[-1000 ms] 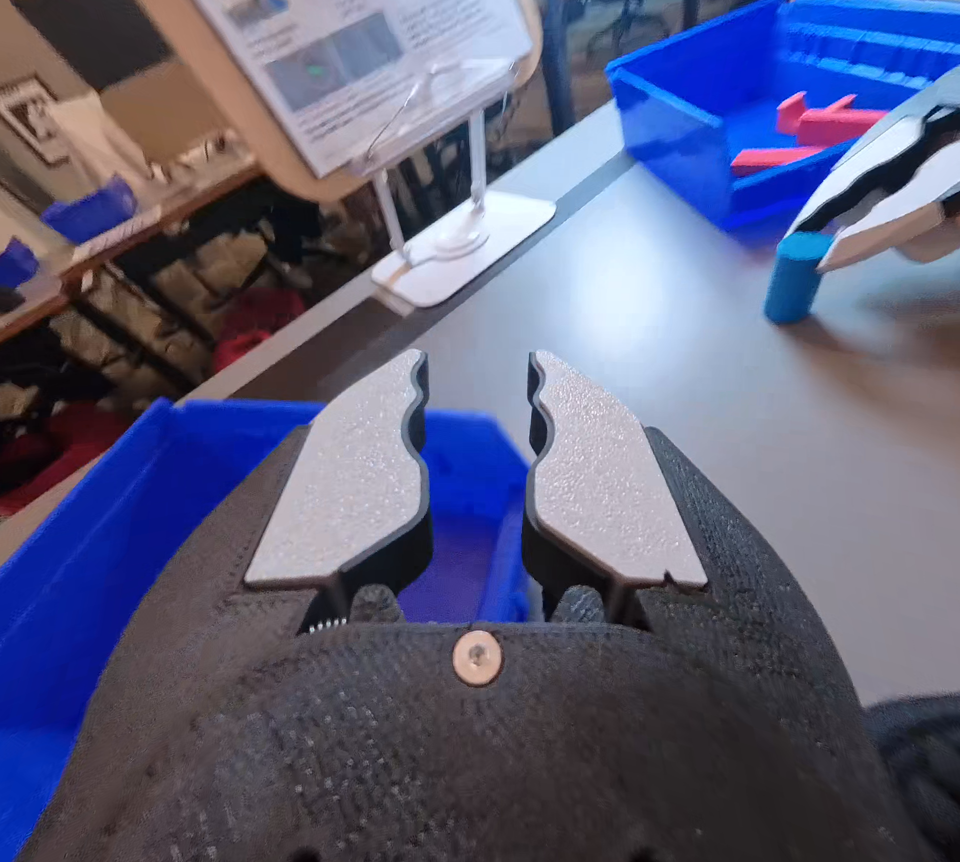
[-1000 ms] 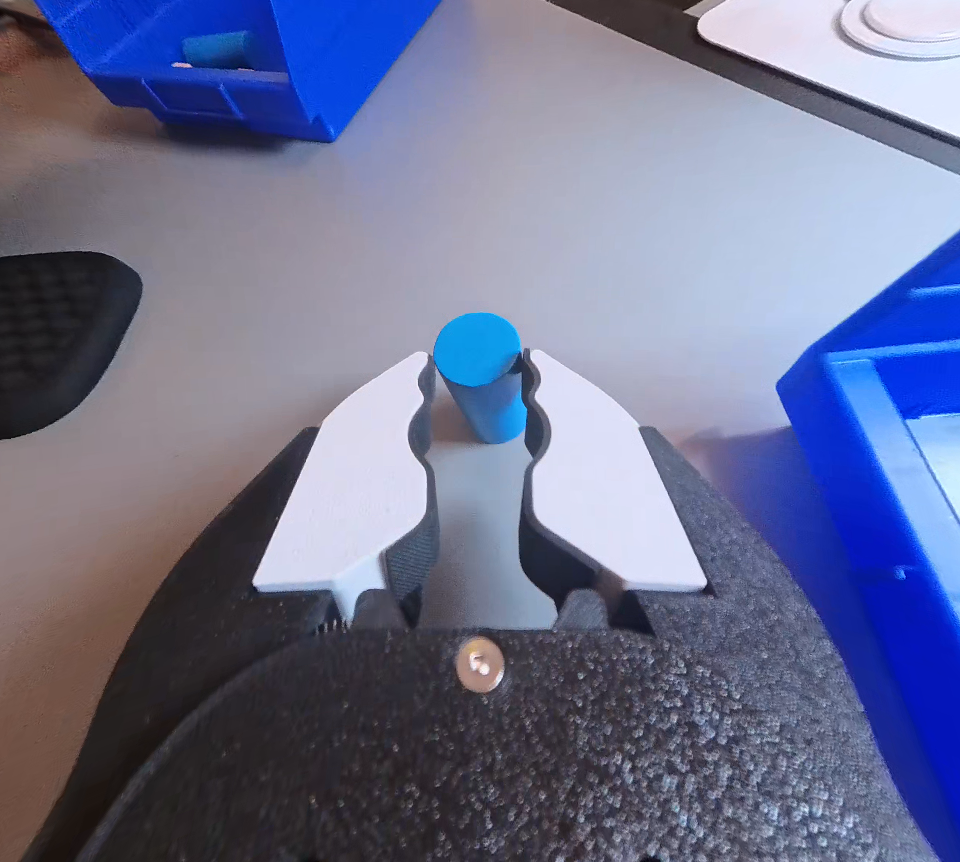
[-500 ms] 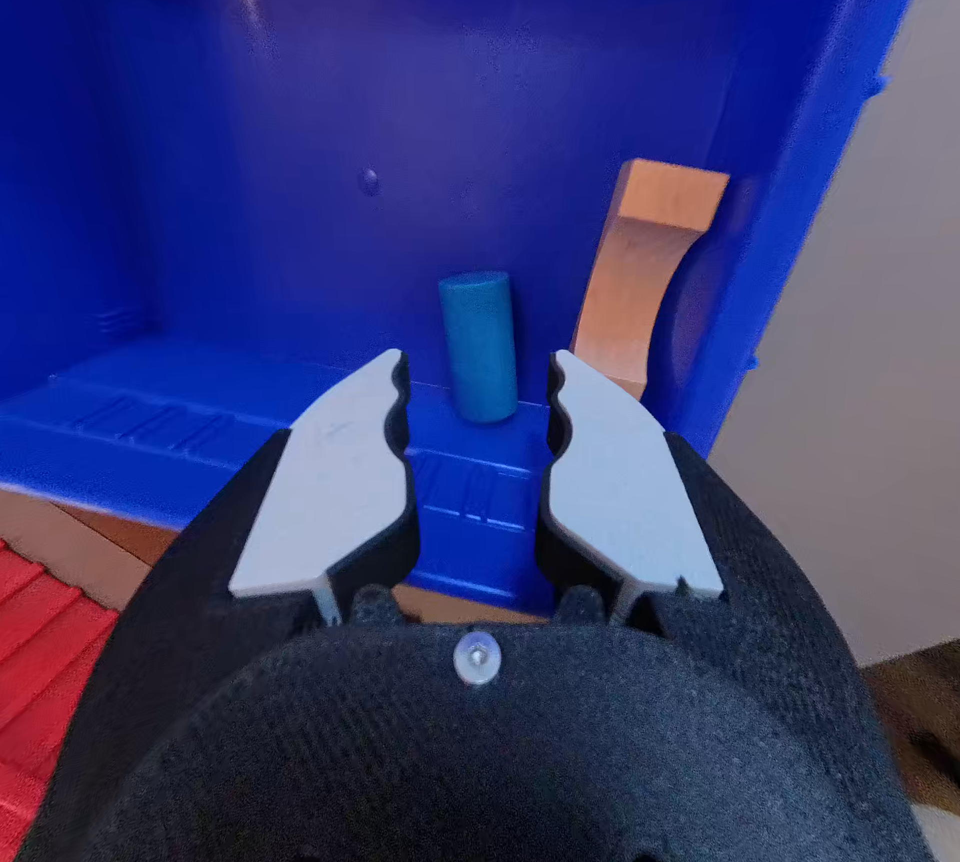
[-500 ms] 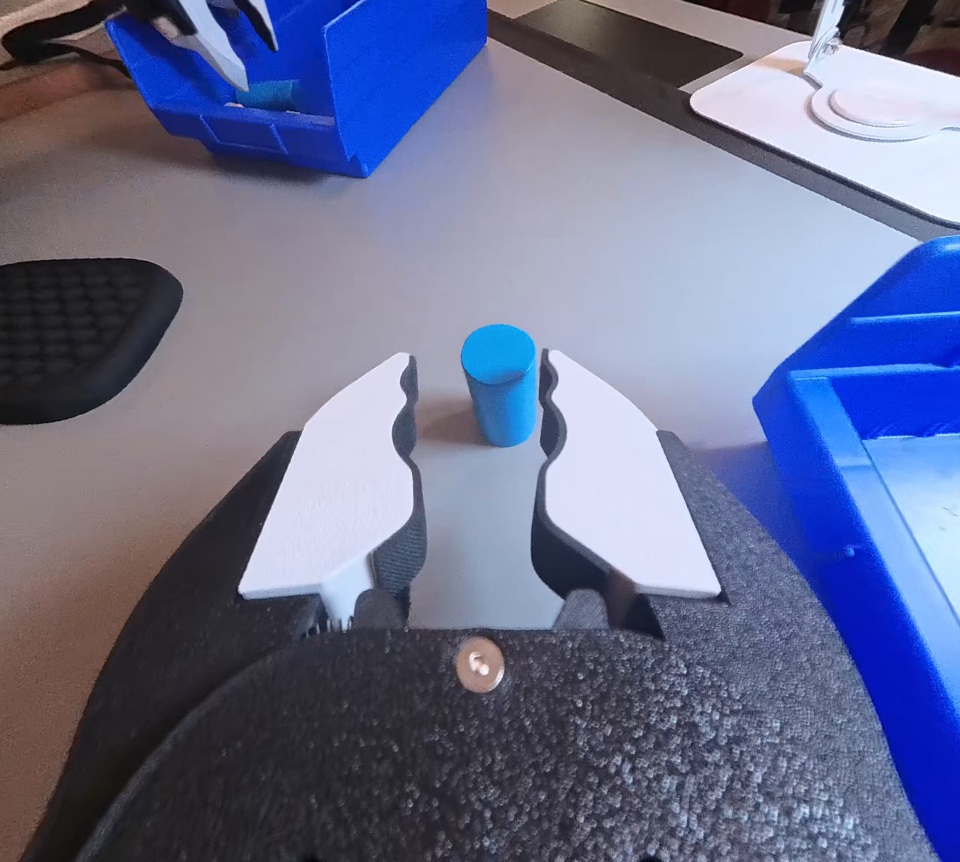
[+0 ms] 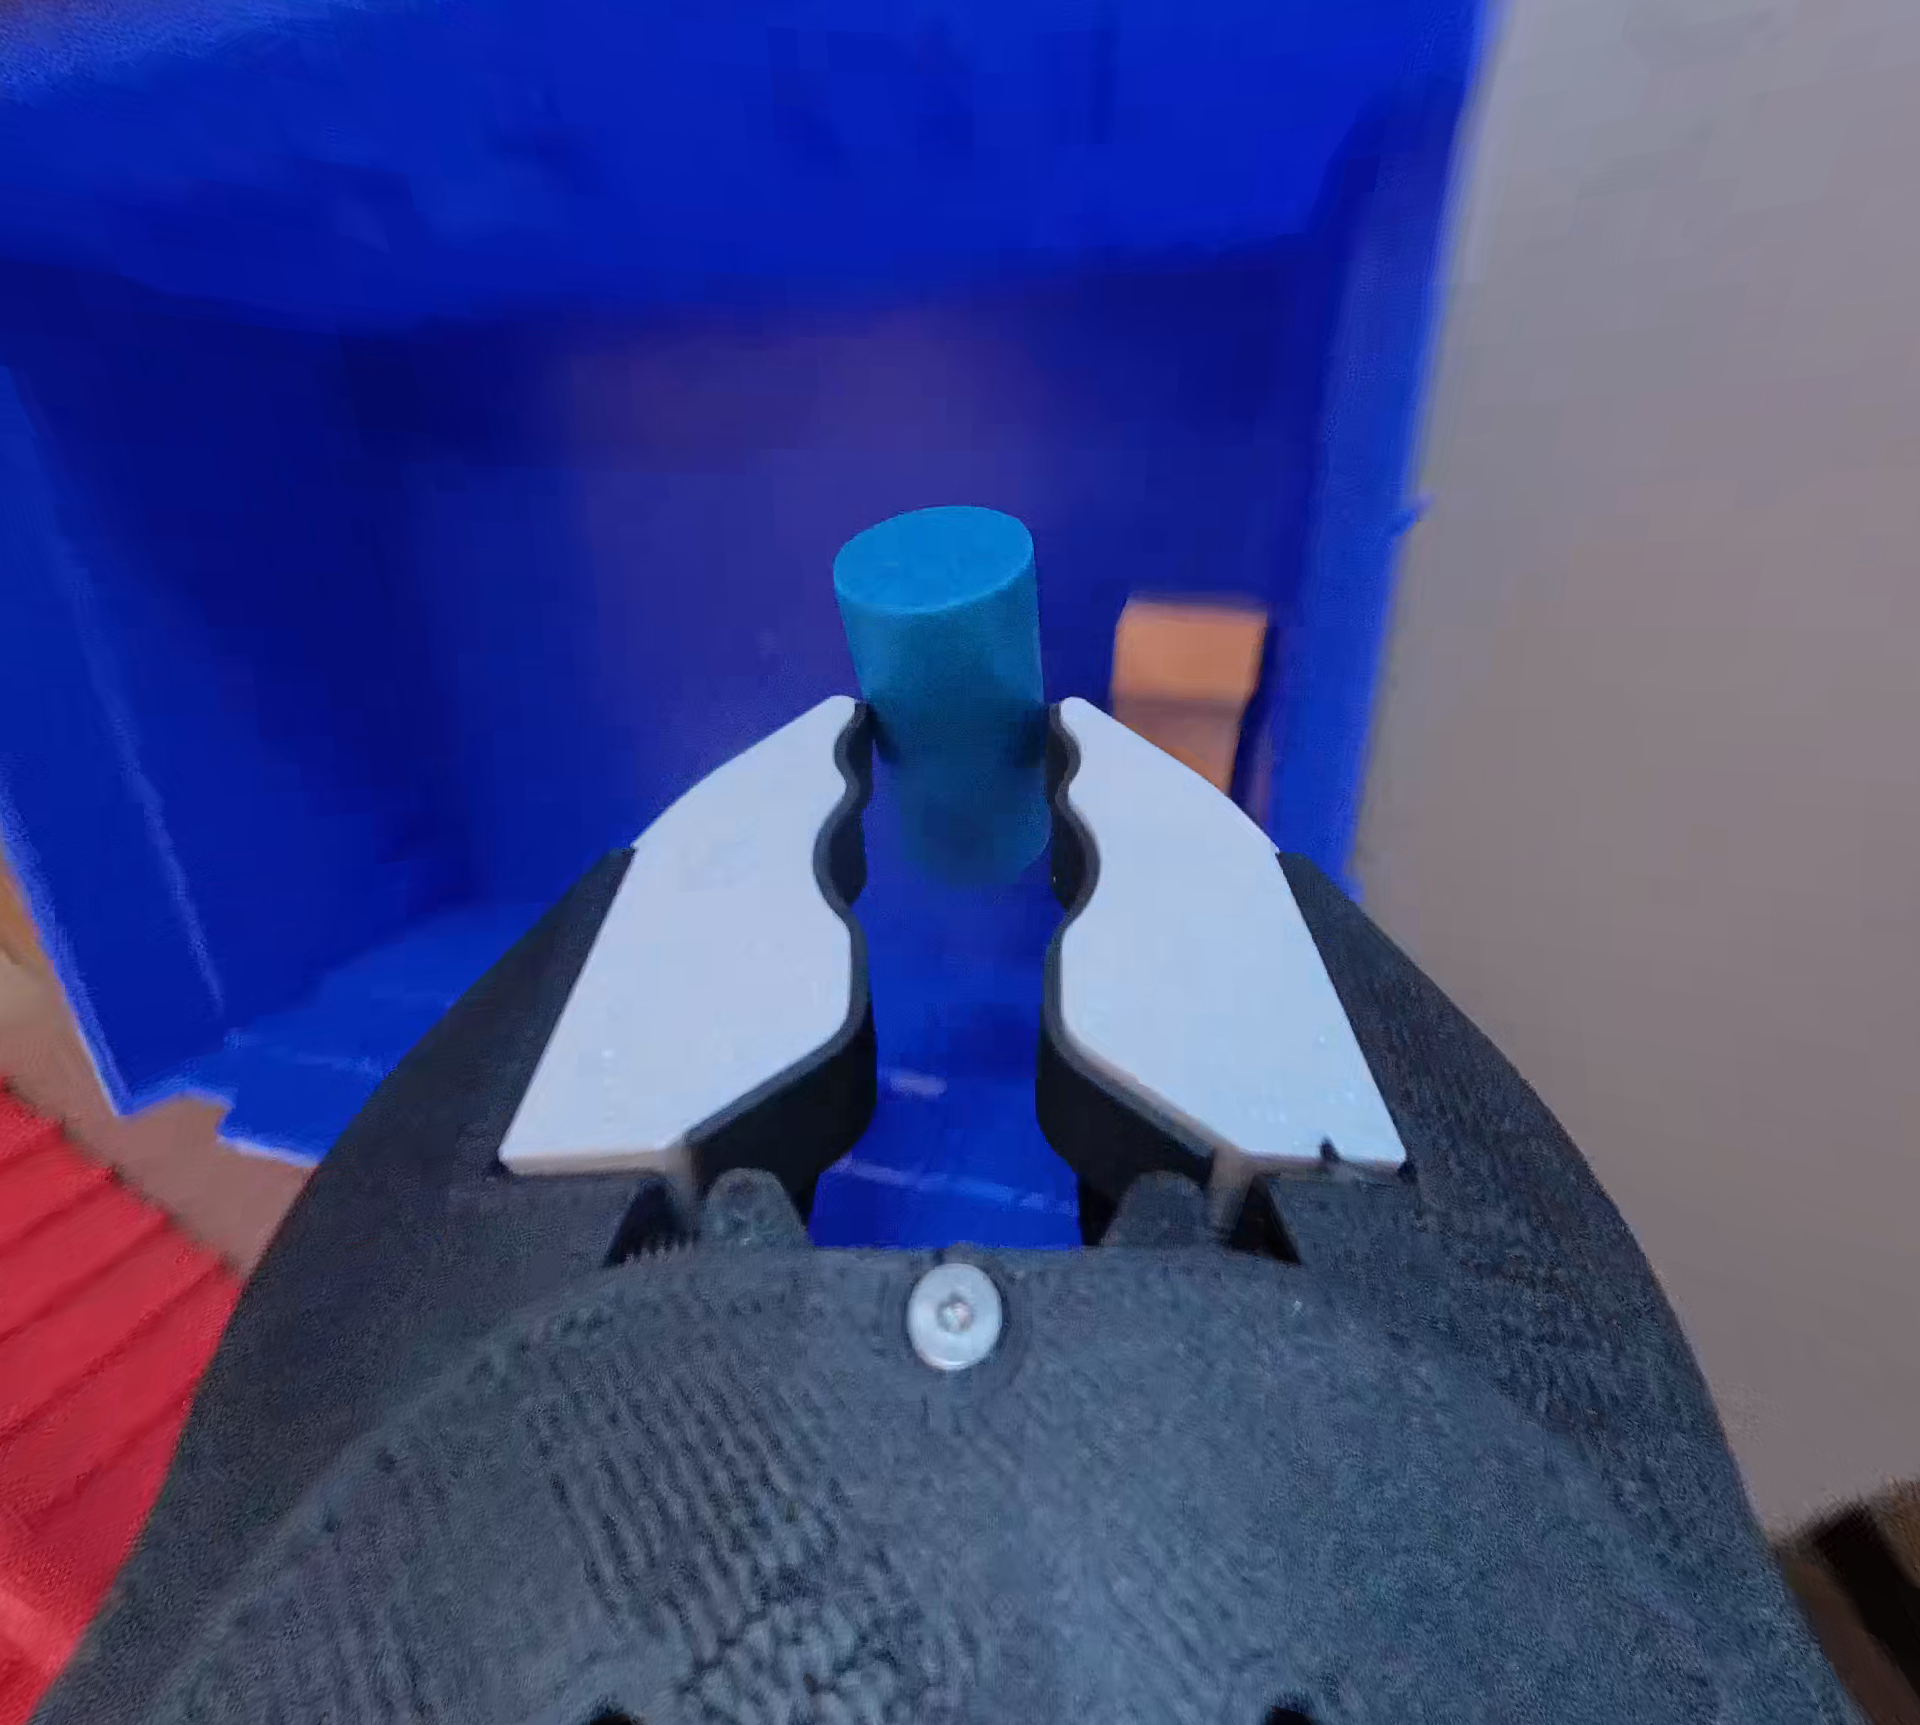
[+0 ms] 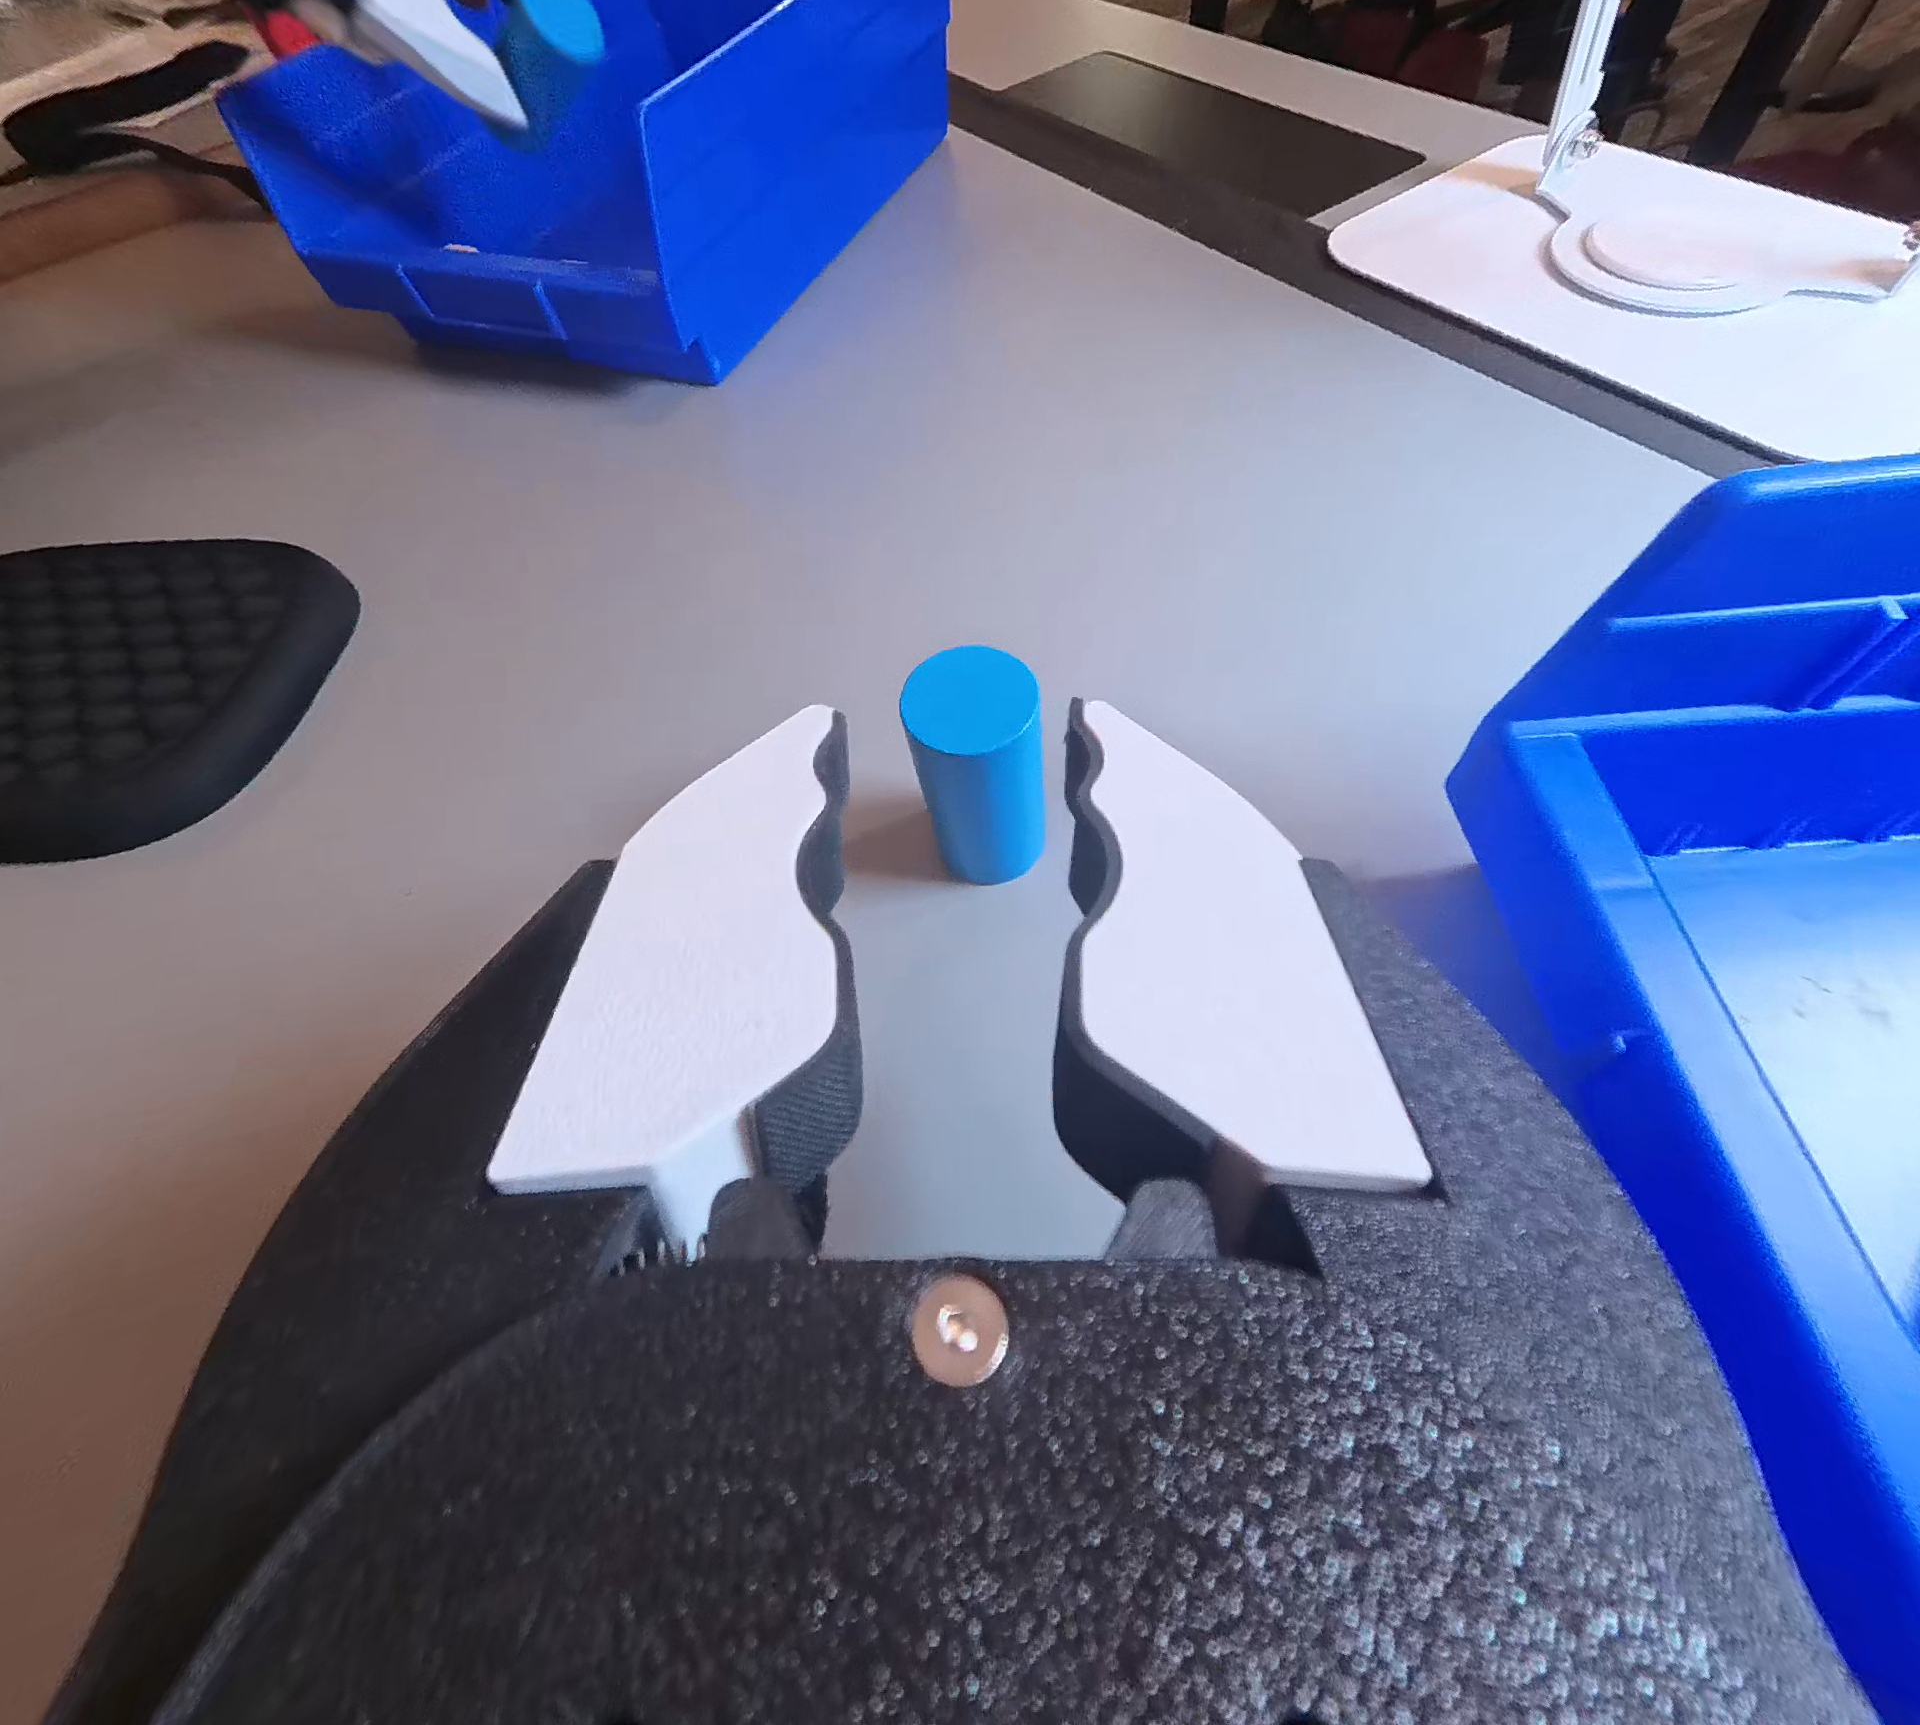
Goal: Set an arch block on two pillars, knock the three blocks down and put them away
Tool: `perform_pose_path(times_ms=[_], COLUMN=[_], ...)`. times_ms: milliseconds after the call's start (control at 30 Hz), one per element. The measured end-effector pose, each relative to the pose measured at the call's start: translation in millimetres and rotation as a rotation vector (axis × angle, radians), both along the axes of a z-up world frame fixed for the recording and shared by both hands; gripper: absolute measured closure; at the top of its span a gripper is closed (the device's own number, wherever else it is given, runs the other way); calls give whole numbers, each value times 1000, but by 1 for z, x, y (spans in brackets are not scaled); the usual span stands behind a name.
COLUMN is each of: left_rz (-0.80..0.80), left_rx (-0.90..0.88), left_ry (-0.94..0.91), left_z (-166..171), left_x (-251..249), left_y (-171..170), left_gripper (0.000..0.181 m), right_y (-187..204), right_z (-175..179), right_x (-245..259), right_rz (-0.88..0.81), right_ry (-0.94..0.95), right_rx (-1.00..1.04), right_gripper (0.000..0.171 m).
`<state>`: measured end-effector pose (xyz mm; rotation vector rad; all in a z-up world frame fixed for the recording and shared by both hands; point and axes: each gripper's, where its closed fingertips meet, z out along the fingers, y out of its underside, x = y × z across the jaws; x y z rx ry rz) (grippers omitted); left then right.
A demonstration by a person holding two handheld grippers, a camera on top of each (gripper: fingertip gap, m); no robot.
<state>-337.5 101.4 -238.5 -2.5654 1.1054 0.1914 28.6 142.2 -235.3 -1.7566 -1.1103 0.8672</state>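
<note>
Left gripper [image 5: 956, 725] was clamped on a teal cylinder block [image 5: 940, 636], the two grey fingers [image 5: 717, 948] pressing its sides near the tips, with the block's round end turned toward the camera. Behind it the blurred inside of a blue bin [image 5: 520, 325] filled the left wrist view, and the end of an orange arch block [image 5: 1190, 657] showed by the bin's right wall. A red ribbed surface [image 5: 73, 1260] lay at the lower left. In the right wrist view, the right gripper [image 6: 956, 719] had its fingers [image 6: 686, 948] apart on either side of a second blue cylinder block [image 6: 977, 766], which stood upright on the grey tabletop [image 6: 1039, 480] without touching either finger. Farther off at the upper left, the left gripper [image 6: 499, 65] held its cylinder [image 6: 551, 39] above the far blue bin [image 6: 727, 169]. Another blue bin [image 6: 1558, 896] sat at the right edge, a white stand base [image 6: 1558, 304] beyond it, and a black mesh pad [image 6: 135, 688] at the left.
</note>
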Motion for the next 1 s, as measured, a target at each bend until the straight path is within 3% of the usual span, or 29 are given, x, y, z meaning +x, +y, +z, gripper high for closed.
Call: perform_pose_path(times_ms=[167, 267, 333, 433, 633, 867, 1000], left_rz=[-238, -275, -246, -231, -272, -268, -271], left_rx=[428, 422, 394, 345, 284, 272, 270], left_ry=[-543, -843, -917, -903, -632, -473, -488], left_z=[74, 63, 42, 7, -48, -66, -68], left_x=[140, 214, 245, 272, 274, 253, 255], left_y=[2, -6, 1, 18, 40, 35, 32], left_gripper=[149, 149, 149, 149, 149, 141, 140], right_y=[6, 7, 9, 9, 7, 6, 5], right_z=[-7, -17, -22, -28, -30, -35, -39], right_x=[2, 3, 3, 2, -1, -1, -3], right_rz=[-29, -35, -40, -45, -43, -41, -38], right_ry=[-20, -58, -82, -115, -147, -159, -178], right_rx=[2, 15, 41, 68, 105, 82, 82], right_gripper=[130, 129, 128, 125, 124, 124, 124])
